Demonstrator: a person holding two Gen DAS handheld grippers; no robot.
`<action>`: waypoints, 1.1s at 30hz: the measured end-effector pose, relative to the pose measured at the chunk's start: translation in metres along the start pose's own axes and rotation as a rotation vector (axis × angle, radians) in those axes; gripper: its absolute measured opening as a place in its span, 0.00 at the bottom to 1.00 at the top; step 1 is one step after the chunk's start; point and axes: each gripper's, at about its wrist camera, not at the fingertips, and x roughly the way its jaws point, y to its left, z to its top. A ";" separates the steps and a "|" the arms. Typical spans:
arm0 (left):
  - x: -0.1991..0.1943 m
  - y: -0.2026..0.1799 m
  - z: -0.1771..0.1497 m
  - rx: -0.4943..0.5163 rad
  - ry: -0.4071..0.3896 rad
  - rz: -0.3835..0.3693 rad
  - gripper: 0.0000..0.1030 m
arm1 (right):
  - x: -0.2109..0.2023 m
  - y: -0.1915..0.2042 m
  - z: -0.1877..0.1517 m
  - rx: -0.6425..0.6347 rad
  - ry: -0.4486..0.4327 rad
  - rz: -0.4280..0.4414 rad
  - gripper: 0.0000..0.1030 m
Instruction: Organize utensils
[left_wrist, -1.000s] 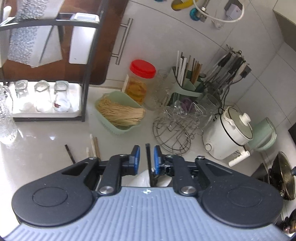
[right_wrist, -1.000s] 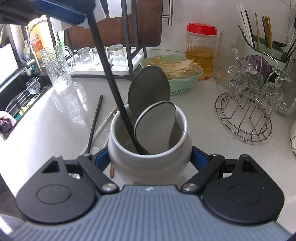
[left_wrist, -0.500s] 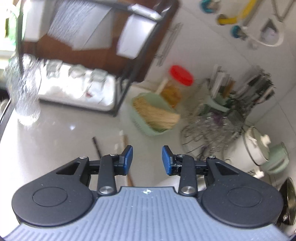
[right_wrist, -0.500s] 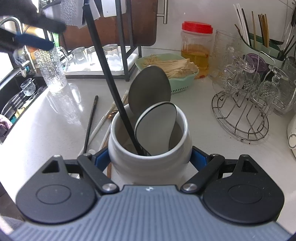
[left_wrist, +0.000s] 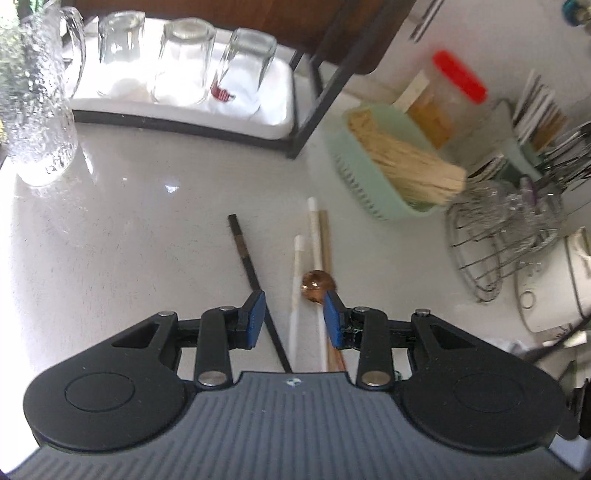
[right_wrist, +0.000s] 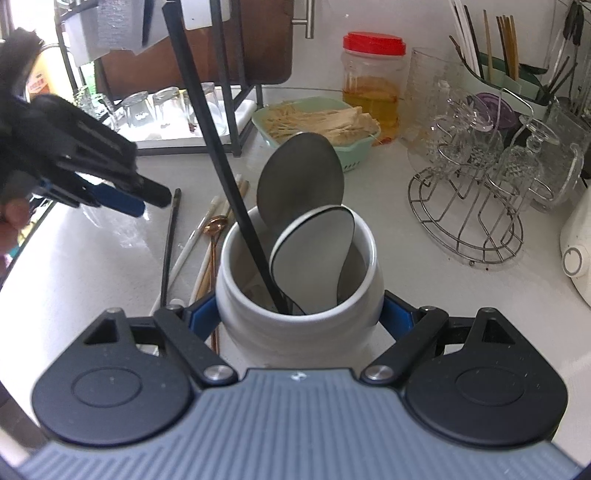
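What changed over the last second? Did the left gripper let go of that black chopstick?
Yes. The left gripper released the black chopstick into the white jar, opened, and dropped toward the loose utensils on the counter; it now hangs open over a white chopstick, holding nothing. The right gripper stayed clamped on the jar, and the two spoons inside did not move.

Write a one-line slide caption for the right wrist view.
Right tongs grip a white crock holding two spoons.
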 end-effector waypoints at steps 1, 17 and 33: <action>0.004 0.000 0.003 0.003 0.005 0.009 0.38 | 0.000 0.000 0.001 0.004 0.004 -0.004 0.88; 0.050 0.005 0.021 0.079 0.033 0.142 0.31 | 0.000 0.008 0.001 0.018 0.037 -0.053 0.88; 0.064 -0.010 0.036 0.191 0.053 0.240 0.15 | 0.001 0.011 0.004 0.017 0.053 -0.073 0.89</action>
